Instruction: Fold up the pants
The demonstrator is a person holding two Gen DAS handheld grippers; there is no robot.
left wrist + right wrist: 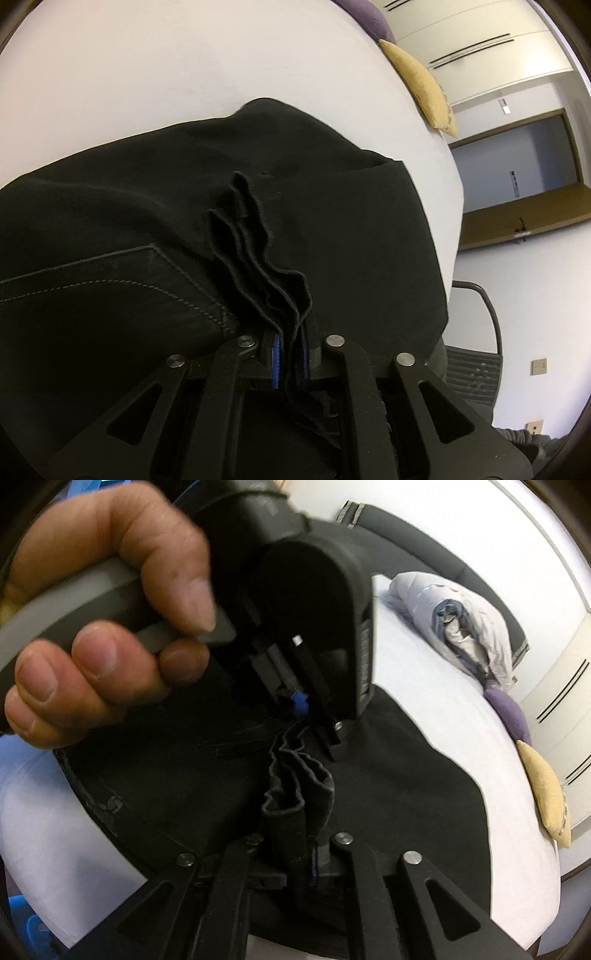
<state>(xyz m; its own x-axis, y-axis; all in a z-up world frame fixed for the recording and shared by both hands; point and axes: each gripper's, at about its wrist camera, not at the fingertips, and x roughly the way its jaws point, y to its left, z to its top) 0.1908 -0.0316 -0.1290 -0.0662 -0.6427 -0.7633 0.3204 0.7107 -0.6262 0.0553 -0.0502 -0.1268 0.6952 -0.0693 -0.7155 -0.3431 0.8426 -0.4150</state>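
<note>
The white bed (184,74) carries everything here, spreading out ahead of both claws, and the black pants (147,206) lie across it — a broad dark sheet directly in front of the left claw (290,356) and running under it. The stitched back pocket (110,273) sits just left of that claw, which suggests the seat end of the garment is the part nearest the tools.

The left claw is clenched on a bunched stack of hem edges (258,258); the blue pads (275,354) show at either side of the fabric. Several layers fan up from the pinch, so the grip seems meant to keep stacked layers together while the fold is carried over.

In the right wrist view the right claw (295,853) likewise grasps a gathered wad of the pants, the cloth rising straight out of its tips. Just beyond it the person's left hand (99,627) holds the other tool's grey handle (66,602), so the two claws sit close together on the same edge — probably to lift it evenly.

Off to the right of the claws lie a rolled pale duvet (461,616), a purple cushion (506,709) and a tan cushion (543,790), all well apart from the pants. A dark chair (476,354) stands beside the bed. No container is visible in either view.
</note>
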